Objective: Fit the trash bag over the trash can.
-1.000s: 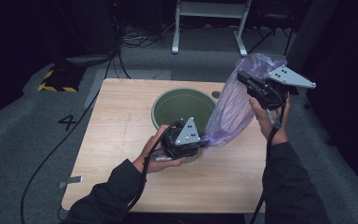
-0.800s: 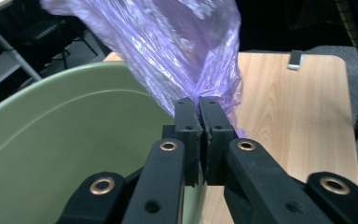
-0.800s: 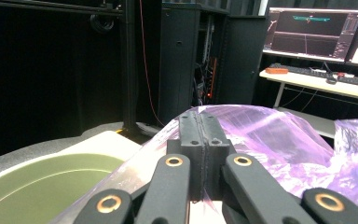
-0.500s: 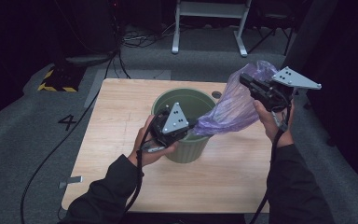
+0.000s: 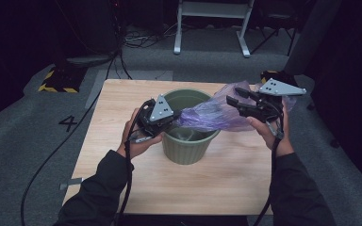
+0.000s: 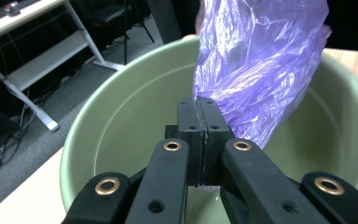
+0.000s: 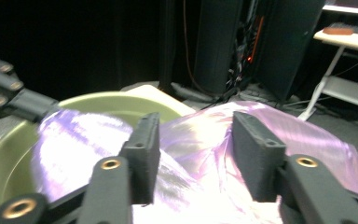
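A green bin (image 5: 188,147) stands mid-table. A purple plastic bag (image 5: 212,115) is stretched across its mouth between my two grippers. My left gripper (image 5: 175,117), at the bin's left rim, is shut on the bag's edge; its pads (image 6: 198,105) pinch the thin film (image 6: 256,60) above the bin's inside (image 6: 121,121). My right gripper (image 5: 233,98) is held at the bin's right side. Its jaws have just been opening and now stand apart (image 7: 196,135), with the bag (image 7: 74,140) lying loose between and below them. The bin's rim (image 7: 116,100) curves beyond it.
The wooden table (image 5: 122,94) has bare board all round the bin. On the carpet behind are a white metal stand (image 5: 212,28), cables (image 5: 136,40), a yellow-and-black striped block (image 5: 56,80) and a painted number 4 (image 5: 69,123). Cables trail from both grippers.
My left gripper has pulled the bag's edge to the left across the bin, so the bag lies stretched instead of hanging. The right gripper has come lower and its jaws have parted.
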Available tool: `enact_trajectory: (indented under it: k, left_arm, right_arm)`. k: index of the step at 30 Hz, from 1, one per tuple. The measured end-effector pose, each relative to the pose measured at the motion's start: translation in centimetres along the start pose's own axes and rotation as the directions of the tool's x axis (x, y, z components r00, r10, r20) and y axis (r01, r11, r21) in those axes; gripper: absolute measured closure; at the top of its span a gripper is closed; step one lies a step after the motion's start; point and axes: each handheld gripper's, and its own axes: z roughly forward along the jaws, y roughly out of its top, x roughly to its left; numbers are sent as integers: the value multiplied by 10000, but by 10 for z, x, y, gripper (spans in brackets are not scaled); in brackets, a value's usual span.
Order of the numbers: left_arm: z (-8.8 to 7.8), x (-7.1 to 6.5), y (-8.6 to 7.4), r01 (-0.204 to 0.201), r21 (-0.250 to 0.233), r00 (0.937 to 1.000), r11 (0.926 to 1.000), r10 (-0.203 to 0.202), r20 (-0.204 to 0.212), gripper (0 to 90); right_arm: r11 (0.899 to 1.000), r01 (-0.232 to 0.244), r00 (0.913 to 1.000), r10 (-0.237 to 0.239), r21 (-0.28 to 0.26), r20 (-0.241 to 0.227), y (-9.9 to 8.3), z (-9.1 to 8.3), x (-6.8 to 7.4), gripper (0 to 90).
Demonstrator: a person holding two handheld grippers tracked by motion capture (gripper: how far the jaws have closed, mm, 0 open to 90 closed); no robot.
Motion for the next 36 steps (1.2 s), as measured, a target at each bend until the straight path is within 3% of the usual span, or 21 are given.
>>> enact_trajectory:
  k: [4, 9, 17, 22, 28, 33, 36]
  left_arm:
    - [2, 5, -5, 33, 157, 10000, 9999, -32, -48, 893]
    - [4, 10, -11, 84, 286, 9999, 9996, -81, -114, 893]
    - [9, 16, -16, 134, 373, 9998, 9992, -129, -150, 891]
    - [14, 18, -18, 95, 530, 9998, 9985, -84, -207, 891]
    - [16, 22, -22, 199, 606, 9994, 9980, -180, -311, 891]
    - [19, 26, -24, 423, 578, 9987, 9974, -406, -299, 890]
    - [21, 29, -25, 546, 474, 9983, 9974, -535, -236, 889]
  right_arm:
    - [9996, 6, 9998, 0, 267, -203, -9, -5, 4, 376]
    - [9985, 357, 9976, -332, 411, -606, -26, -18, 12, 328]
    - [9976, 599, 9955, -571, 355, -753, -64, -34, 24, 266]
    - [9946, 896, 9958, -884, 519, -250, -88, -36, 32, 250]
    - [9942, 791, 9950, -833, 734, 556, -106, -29, 28, 248]
    - [9955, 87, 9904, -216, 945, 1362, -120, -19, 20, 316]
    - [9976, -299, 9913, 216, 624, 1300, -127, -16, 12, 560]
